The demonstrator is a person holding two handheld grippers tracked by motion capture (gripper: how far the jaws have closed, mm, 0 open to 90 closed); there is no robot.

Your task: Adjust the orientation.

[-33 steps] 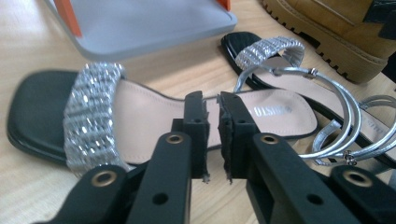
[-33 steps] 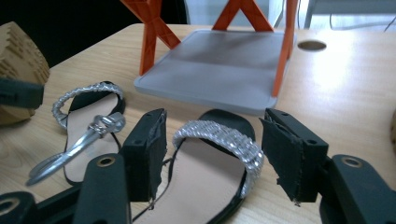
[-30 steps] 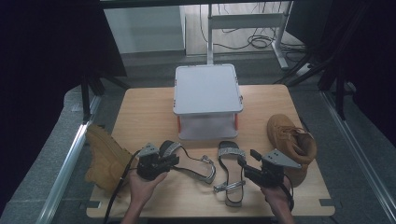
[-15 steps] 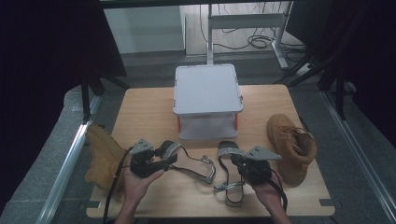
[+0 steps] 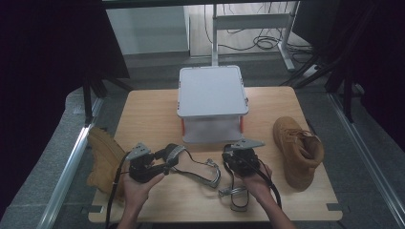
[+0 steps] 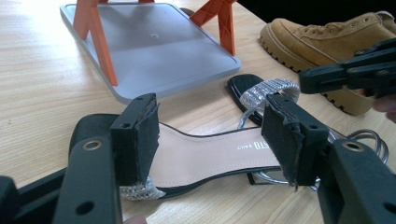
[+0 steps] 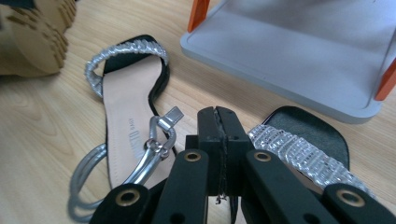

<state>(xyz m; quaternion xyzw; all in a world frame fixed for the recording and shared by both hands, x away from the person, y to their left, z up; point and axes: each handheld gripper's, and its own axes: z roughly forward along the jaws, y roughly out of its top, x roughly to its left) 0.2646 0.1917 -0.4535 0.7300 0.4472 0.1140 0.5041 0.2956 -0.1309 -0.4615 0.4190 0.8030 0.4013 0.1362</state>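
Observation:
A black sandal with a tan insole lies on the wooden table. Its sole runs between the spread pads of my left gripper, which has just opened and touches nothing. A second sandal with a rhinestone strap lies right under my right gripper. That gripper's jaws are pressed together with nothing between them. In the right gripper view the first sandal and its silver ankle strap lie to the left of the jaws. My right gripper also shows in the left gripper view.
A grey-lidded bin with orange latches stands mid-table behind the sandals. One tan boot stands on the table to the right. Another tan boot sits at the table's left edge by my left hand.
My right gripper moved left, from beside the right boot to over the rhinestone sandal, and its jaws closed. My left gripper's jaws opened; that hand barely moved.

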